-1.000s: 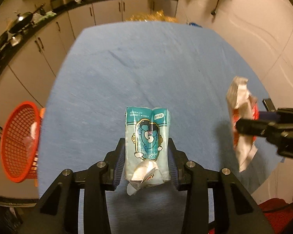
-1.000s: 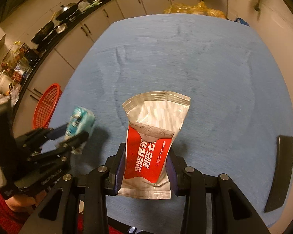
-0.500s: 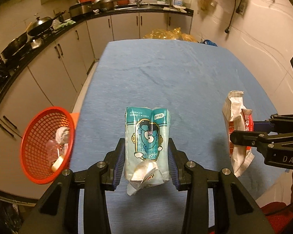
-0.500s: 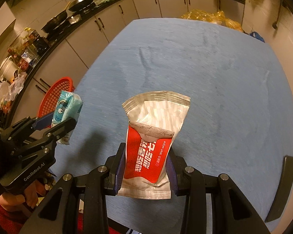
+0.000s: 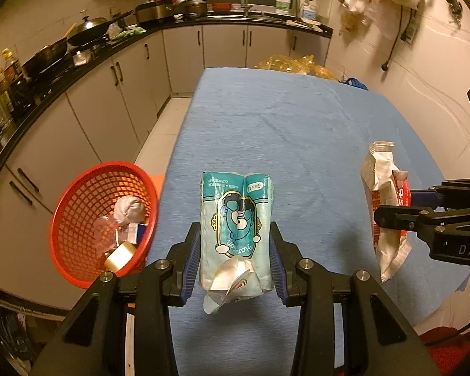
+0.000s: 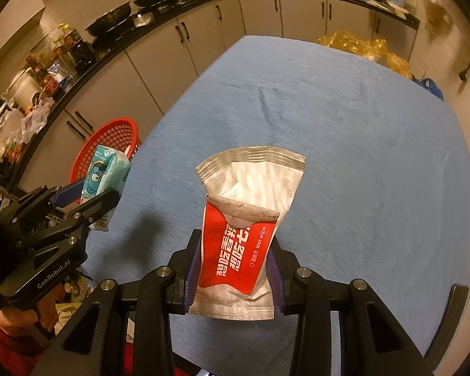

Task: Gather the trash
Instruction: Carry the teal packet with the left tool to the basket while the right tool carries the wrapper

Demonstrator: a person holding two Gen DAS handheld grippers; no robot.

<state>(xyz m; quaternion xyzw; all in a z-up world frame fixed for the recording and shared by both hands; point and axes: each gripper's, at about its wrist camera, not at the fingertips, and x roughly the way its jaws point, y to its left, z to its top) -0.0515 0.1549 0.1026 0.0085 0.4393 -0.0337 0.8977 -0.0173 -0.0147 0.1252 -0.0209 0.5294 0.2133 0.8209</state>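
1. My left gripper (image 5: 235, 260) is clamped on a teal tissue pack (image 5: 236, 228). The blue pads press its two long sides near the lower end, and the upper part stands free above the blue table (image 5: 297, 125).
2. My right gripper (image 6: 233, 274) is clamped on a red-and-silver wet-wipe packet (image 6: 246, 228), again at the lower end, with the crimped silver top pointing away from me.
3. Both pieces of trash are in the air over the near edge of the table. The red basket (image 5: 78, 219) sits off the table's left side, below its level, with a crumpled wad, a roll of tape and other scraps already inside.
4. The tissue pack looks light and soft. Its film wrapper is crinkled and a torn flap hangs loose at the bottom. I judge it will squash rather than slip, so a grip across the middle of its width suits it.
5. The wet-wipe packet looks thin, limp and glossy. Its flap is peeled back and the body is bowed between my pads. Film that smooth may slide, so holding it low across the full width seems safest.
6. Neither item seems fragile, so dropping them into the basket should do no harm.
7. The left pack is nearer the basket, so I judge it goes in first.
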